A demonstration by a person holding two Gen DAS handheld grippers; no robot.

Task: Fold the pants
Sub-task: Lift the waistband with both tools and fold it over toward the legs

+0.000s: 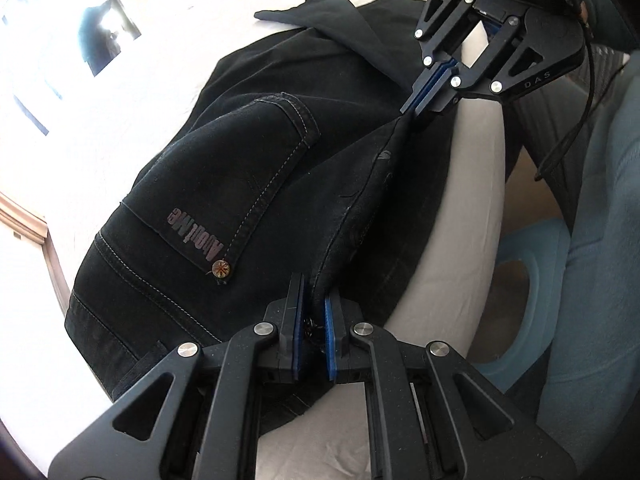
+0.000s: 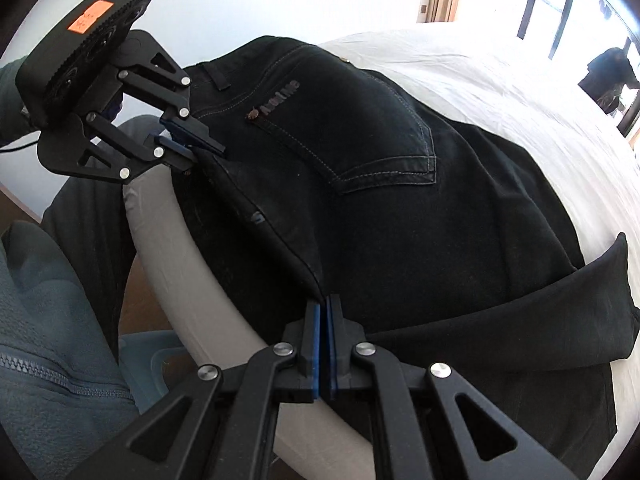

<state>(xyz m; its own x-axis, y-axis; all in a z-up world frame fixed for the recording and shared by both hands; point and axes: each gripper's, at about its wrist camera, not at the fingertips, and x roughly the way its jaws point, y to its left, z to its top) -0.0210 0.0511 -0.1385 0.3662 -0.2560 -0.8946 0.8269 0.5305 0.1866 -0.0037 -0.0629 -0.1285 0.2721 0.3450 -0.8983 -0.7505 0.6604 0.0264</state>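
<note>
On the left, the white bed [image 1: 120,92] carries the black jeans [image 1: 224,184], which lie seat-up across the mattress near its rounded edge, the stitched back pocket [image 1: 240,168] with its printed logo facing up. One trouser leg [image 2: 520,312] is thrown crosswise over the rest, toward the foot of the heap.

Moving right, the left gripper [image 1: 314,300] has its jaws pinched on the near edge of the denim at the waistband end, a fold of cloth caught between the blue pads [image 1: 329,320]. Further right, the right gripper [image 1: 416,110] is clamped narrow on the same edge farther along, so the fabric runs taut between the two like a ridge lifted off the sheet. At the far right stands the person's sleeve [image 1: 600,240] in grey-blue fleece, beside the bed.

The denim looks thick and fairly heavy, soft enough to drape but stiff enough to hold a crease; it should not slip readily from the pads. Seamed edges and the waistband seem the best holds, since doubled cloth gives the jaws more to bite on than a single layer would.
</note>
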